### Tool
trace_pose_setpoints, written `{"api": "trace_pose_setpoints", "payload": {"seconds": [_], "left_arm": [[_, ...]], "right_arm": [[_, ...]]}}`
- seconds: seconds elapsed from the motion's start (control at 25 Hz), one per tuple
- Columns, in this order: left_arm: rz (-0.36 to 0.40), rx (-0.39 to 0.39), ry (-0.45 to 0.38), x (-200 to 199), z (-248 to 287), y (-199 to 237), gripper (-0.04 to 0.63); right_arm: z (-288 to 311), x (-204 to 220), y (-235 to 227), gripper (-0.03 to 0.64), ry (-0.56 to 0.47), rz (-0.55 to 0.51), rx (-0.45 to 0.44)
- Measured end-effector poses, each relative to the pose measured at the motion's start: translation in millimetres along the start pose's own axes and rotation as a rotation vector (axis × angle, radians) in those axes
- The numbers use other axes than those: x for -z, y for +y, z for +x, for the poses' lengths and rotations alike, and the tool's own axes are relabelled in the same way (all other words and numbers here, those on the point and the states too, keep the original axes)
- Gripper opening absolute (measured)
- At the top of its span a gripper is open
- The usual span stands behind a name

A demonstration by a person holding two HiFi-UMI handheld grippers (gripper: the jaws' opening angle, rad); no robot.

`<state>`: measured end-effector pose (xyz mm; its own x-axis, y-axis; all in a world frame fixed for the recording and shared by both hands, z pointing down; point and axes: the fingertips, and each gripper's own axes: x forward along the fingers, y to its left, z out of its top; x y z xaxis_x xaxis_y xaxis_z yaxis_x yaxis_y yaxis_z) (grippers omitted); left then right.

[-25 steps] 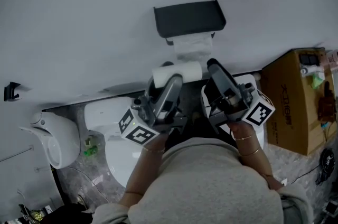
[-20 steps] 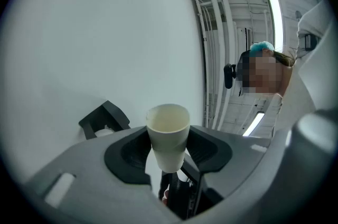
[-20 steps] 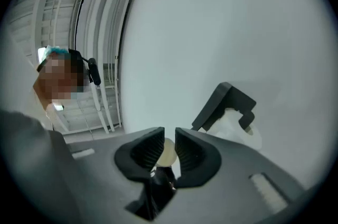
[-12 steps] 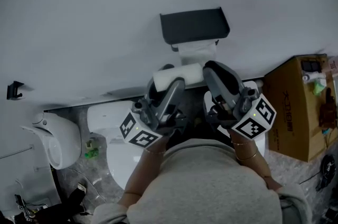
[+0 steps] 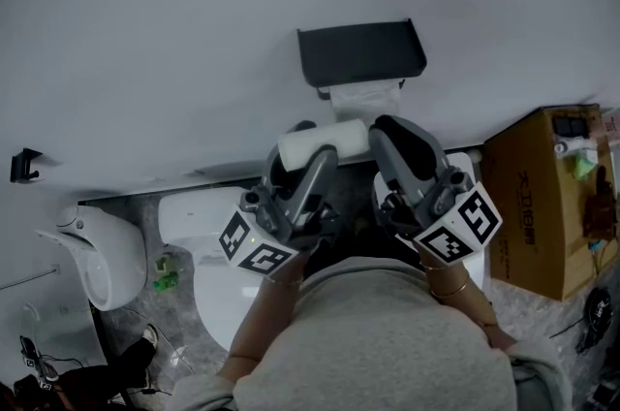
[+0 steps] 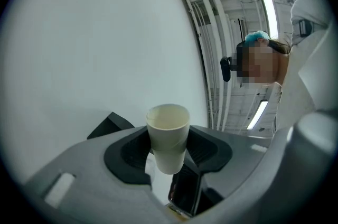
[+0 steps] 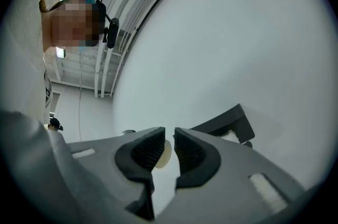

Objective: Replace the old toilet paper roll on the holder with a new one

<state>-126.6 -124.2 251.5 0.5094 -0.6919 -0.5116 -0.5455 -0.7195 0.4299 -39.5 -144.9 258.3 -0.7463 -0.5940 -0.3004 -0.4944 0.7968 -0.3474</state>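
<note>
My left gripper [image 6: 168,150] has its jaws pinched on a cream cardboard tube [image 6: 168,130]. 1 pad sits on each side of its middle. The tube's open end stands clear above the pads and its other end runs down past them.

In the head view the tube lies crosswise just below the holder [image 5: 360,52], a dark box on the white wall [image 5: 145,31], and mostly under the holder's left half. A strip of white paper [image 5: 363,97] hangs from the holder's underside. The tube's right end comes up close under that strip, but I cannot tell whether they touch.

My right gripper [image 7: 169,146] has just been closing its jaws. They now stand all but pressed together, with only a thin slit left and nothing in it. A bit of the tube's cream end shows through the slit, just beyond the pads. This gripper sits below the holder's right half, just beside the tube's right end.

A brown box [image 5: 538,205] stands below and right of the holder, and a white toilet [image 5: 194,217] below and left of it.
</note>
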Motion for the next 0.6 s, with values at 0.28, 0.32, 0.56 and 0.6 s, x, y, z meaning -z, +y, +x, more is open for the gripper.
{"api": "trace_pose_setpoints", "payload": {"seconds": [0.28, 0.32, 0.56, 0.6], "left_arm": [[-0.021, 0.013, 0.005, 4.9, 2.6, 0.7, 0.210], [-0.025, 0.014, 0.007, 5.8, 3.1, 0.6, 0.210], [-0.034, 0.019, 0.014, 8.0, 5.4, 1.3, 0.210], [-0.034, 0.021, 0.014, 7.6, 5.6, 1.1, 0.210]], "right_arm": [[-0.1, 2.9, -2.0, 0.005, 0.041, -0.057, 0.009], [-0.3, 2.6, -2.5, 0.005, 0.042, -0.060, 0.012], [-2.3, -0.3, -8.8, 0.005, 0.056, -0.069, 0.017], [-2.4, 0.2, -9.8, 0.005, 0.064, -0.065, 0.013]]}}
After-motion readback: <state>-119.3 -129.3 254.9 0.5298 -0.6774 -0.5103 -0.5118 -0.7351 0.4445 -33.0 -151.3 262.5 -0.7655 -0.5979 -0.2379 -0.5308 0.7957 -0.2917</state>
